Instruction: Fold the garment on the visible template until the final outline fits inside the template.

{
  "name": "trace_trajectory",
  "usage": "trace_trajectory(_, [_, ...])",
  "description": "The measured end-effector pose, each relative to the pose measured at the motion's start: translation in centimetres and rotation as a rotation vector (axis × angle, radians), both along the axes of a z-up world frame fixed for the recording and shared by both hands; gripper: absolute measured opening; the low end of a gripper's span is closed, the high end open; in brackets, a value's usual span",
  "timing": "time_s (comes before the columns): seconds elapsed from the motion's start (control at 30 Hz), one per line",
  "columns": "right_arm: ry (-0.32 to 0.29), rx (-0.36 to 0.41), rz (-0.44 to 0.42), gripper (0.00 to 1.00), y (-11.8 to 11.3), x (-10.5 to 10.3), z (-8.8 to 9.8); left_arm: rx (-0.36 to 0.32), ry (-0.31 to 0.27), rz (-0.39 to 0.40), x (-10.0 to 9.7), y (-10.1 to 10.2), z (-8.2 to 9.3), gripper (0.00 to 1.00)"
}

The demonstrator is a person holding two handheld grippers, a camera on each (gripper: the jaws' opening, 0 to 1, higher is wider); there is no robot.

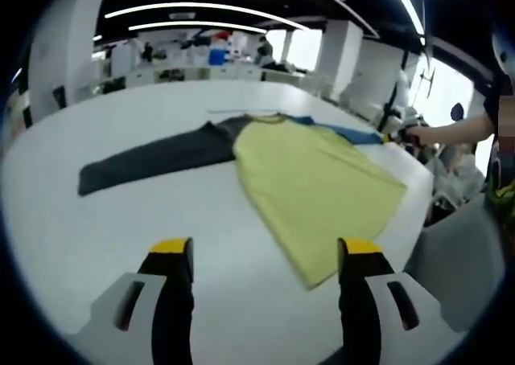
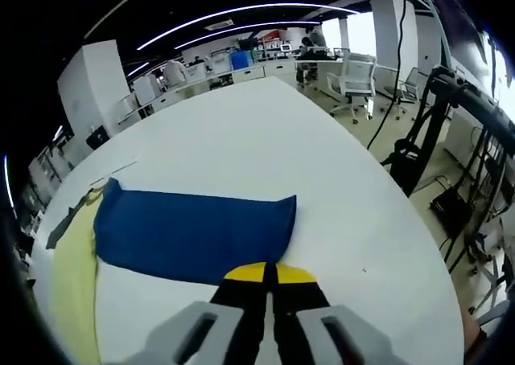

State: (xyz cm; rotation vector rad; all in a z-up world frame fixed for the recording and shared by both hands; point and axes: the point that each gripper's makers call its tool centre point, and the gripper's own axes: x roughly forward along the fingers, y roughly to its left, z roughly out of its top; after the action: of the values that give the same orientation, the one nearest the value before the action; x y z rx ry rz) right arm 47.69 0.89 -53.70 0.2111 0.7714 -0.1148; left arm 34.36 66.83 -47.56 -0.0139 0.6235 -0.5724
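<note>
In the left gripper view, the left gripper (image 1: pixel 265 256) hangs above the near part of a white table (image 1: pixel 96 236), its two yellow-tipped jaws spread wide apart with nothing between them. Beyond the jaws lies the garment (image 1: pixel 314 180), spread flat on the table: a yellow-green body running from the far middle toward the near right, where its hem sits close to the table's right edge. A dark grey sleeve (image 1: pixel 153 160) stretches out to the left from the shoulder, and a blue sleeve (image 1: pixel 346 132) shows as a thin strip on the far right side of the body. At the far right a person's hand (image 1: pixel 414 132) reaches in over the table edge beside the blue sleeve. Behind the table are white pillars, desks and ceiling light strips. In the right gripper view, the right gripper (image 2: pixel 269 275) has its yellow-tipped jaws pressed together right at the near edge of the blue sleeve (image 2: pixel 193 232); whether any cloth is pinched between them cannot be told. The blue sleeve lies flat, running left to where it meets the yellow-green body (image 2: pixel 72 293) at the left edge. An office chair (image 2: pixel 354 79) stands past the table's far right side
</note>
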Motion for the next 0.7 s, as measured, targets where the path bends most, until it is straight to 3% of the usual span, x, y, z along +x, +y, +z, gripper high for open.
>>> trace_trajectory(0.17, [-0.004, -0.013, -0.009, 0.00, -0.8, 0.0, 0.5, -0.003, -0.008, 0.004, 0.0, 0.3, 0.1, 0.69])
trace_trajectory(0.3, [-0.018, -0.029, -0.020, 0.00, -1.0, 0.3, 1.8, -0.012, -0.017, 0.013, 0.1, 0.5, 0.3, 0.69])
trace_trajectory(0.57, [-0.066, -0.116, 0.024, 0.00, -1.1, 2.6, 6.0, -0.032, -0.036, 0.023, -0.2, 0.6, 0.4, 0.69])
trace_trajectory(0.7, [-0.118, -0.150, 0.062, 0.00, -0.3, 4.5, 9.4, -0.043, -0.049, 0.025, 0.0, 0.9, 0.7, 0.69])
